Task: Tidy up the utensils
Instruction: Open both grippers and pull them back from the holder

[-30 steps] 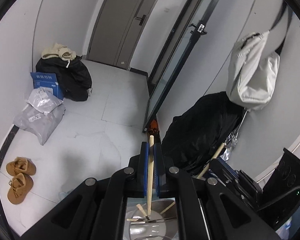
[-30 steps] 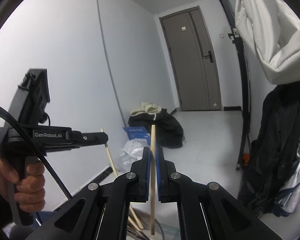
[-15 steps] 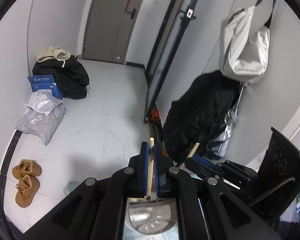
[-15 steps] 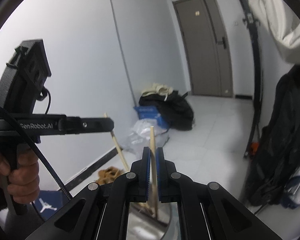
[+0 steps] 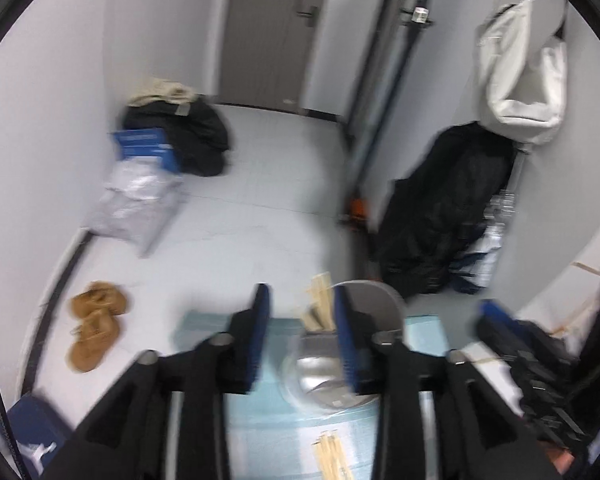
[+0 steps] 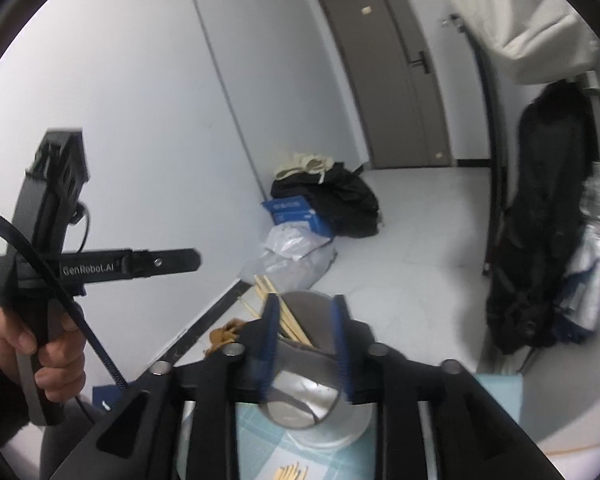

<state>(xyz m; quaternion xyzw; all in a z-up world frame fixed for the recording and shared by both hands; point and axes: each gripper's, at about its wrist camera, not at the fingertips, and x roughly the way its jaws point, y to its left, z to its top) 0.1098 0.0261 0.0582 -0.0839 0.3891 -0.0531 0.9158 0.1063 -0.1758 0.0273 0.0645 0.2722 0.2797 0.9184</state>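
A shiny metal utensil cup (image 5: 332, 372) stands on a light blue mat (image 5: 256, 420), with several wooden chopsticks (image 5: 320, 304) leaning in it. The cup (image 6: 304, 384) and its chopsticks (image 6: 278, 312) also show in the right wrist view. My left gripper (image 5: 300, 312) is open and empty just above the cup. My right gripper (image 6: 306, 320) is open and empty over the cup's rim. More loose chopsticks (image 5: 332, 454) lie on the mat near me, also seen in the right wrist view (image 6: 290, 472). The left gripper's body (image 6: 100, 268) shows at the left.
The mat ends at a table edge; beyond is a white floor with brown shoes (image 5: 94, 324), a grey plastic bag (image 5: 132, 208), a blue box (image 5: 144, 148) and dark clothes (image 5: 440, 220). A white bag (image 5: 524, 72) hangs on the wall. A grey door (image 6: 396, 80) is at the back.
Both grippers held a chopstick upright over the cup; both have opened and the chopsticks now stand in the cup. Both views have tilted and drawn back.
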